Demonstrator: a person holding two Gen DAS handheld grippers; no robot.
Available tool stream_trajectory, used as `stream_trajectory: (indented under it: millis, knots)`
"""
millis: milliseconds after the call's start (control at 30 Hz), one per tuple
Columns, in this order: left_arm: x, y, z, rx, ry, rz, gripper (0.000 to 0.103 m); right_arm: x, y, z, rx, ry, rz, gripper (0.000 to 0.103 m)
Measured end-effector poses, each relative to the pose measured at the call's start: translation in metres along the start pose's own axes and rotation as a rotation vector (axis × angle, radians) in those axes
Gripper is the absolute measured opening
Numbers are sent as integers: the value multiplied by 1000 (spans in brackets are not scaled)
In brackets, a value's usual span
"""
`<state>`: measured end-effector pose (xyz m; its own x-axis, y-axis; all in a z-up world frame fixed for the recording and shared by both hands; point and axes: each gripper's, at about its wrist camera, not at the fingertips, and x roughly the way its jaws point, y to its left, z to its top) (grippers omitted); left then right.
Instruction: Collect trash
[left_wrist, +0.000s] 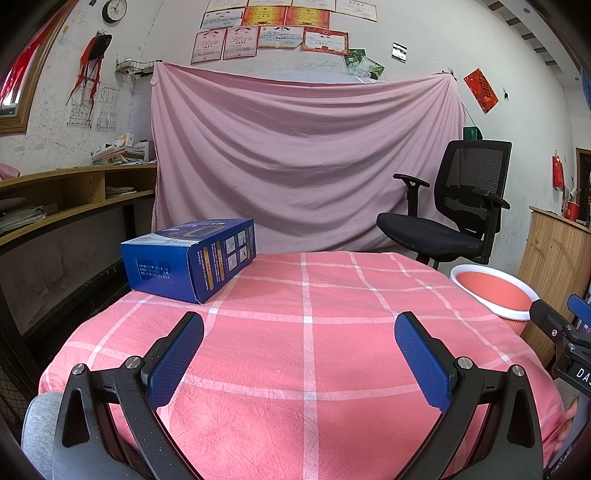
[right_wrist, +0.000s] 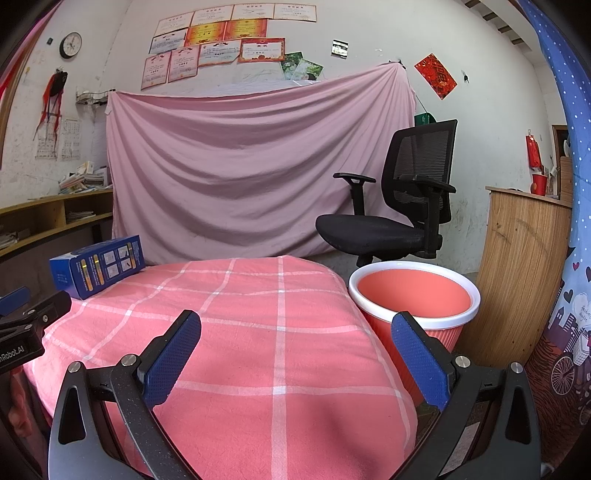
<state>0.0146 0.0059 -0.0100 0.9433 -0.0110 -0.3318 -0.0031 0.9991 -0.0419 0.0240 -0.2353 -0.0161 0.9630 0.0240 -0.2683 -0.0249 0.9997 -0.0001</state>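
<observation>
Both tongs (left_wrist: 299, 356) (right_wrist: 295, 354) released over pink checked tablecloth (left_wrist: 332, 295), blue box (left_wrist: 192, 258) far left, bin (right_wrist: 413, 291) right, chair (right_wrist: 406, 206) behind.

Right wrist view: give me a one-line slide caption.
Open right gripper over the pink checked tablecloth, blue box far left, empty red bin beside the table.

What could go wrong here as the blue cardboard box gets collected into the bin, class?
1. The blue cardboard box sits at the far left corner of the pink checked tablecloth; a nudge could tip it off.
2. The coral bin with a white rim stands off the opposite side, so the box could slip during the long carry.
</observation>
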Motion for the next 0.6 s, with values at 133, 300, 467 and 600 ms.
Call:
stream_trajectory:
  millis: [133, 300, 467, 600]
  knots:
    - [0, -1, 0, -1, 13, -1, 101, 0, 0, 0, 0, 0, 0, 103]
    - [0, -1, -1, -4, 22, -3, 101, 0, 0, 0, 1, 0, 0, 103]
    - [1, -2, -1, 1, 21, 5, 101, 0, 2, 0, -1, 2, 1, 103]
    - [2, 0, -2, 1, 24, 6, 101, -2, 6, -2, -2, 4, 4, 103]
